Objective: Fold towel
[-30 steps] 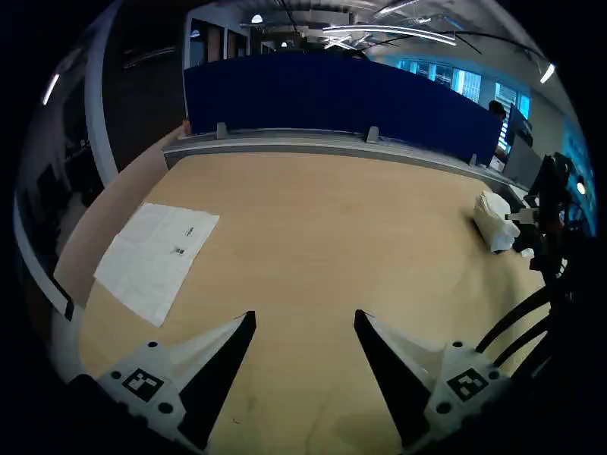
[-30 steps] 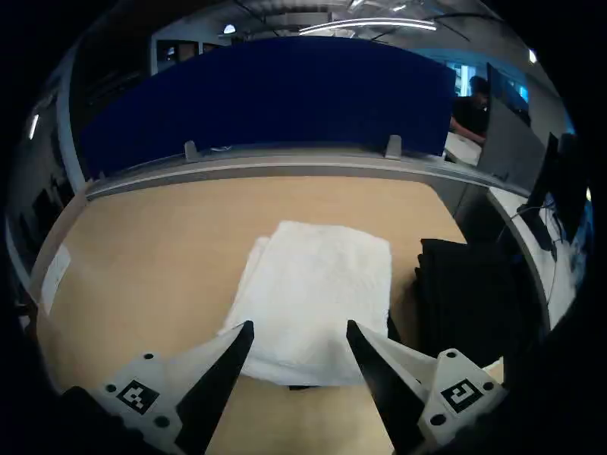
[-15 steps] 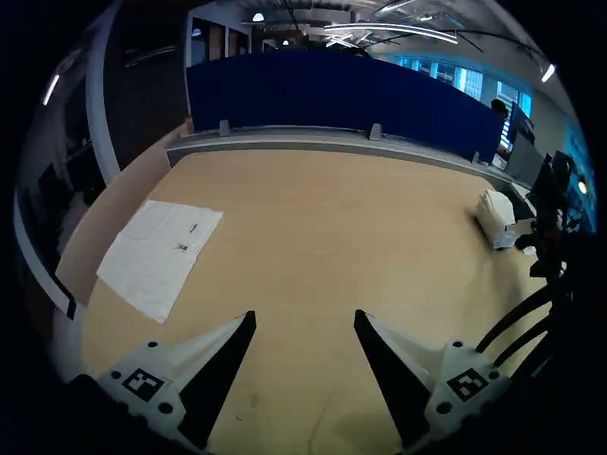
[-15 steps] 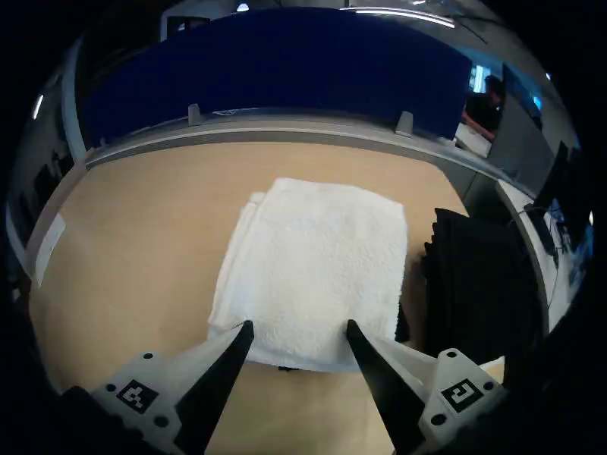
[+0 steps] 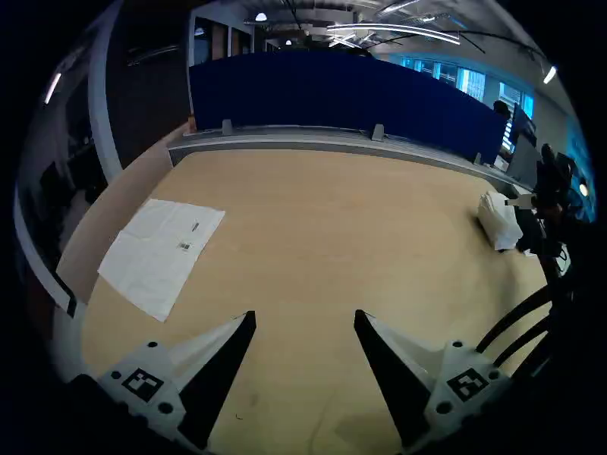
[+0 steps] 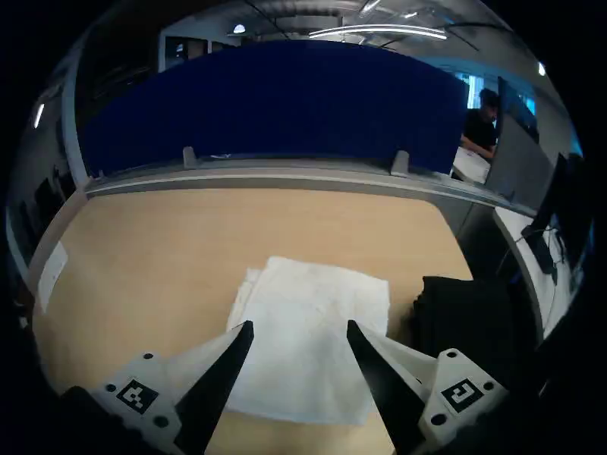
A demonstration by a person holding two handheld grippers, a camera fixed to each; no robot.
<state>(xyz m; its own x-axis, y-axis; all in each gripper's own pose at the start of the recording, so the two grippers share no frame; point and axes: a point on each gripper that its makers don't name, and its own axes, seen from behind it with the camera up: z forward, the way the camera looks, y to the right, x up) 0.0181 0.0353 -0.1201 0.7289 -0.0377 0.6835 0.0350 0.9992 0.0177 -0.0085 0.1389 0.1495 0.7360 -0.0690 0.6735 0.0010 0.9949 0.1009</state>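
Right claw (image 6: 298, 324) apart over folded white towel (image 6: 311, 303), left claw (image 5: 303, 313) apart above wooden table (image 5: 326, 227), paper sheet (image 5: 159, 254) print unreadable

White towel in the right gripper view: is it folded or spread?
Folded. The white towel is a compact rectangle, and a second layer's edge shows along its left side.

A white terry towel (image 6: 311, 334) lies flat on a light wooden tabletop (image 6: 152, 243), folded into a thick, roughly rectangular stack. Its left edges are slightly uneven, with one layer peeking out. In the left gripper view it is a small white bundle near the tabletop's right edge.
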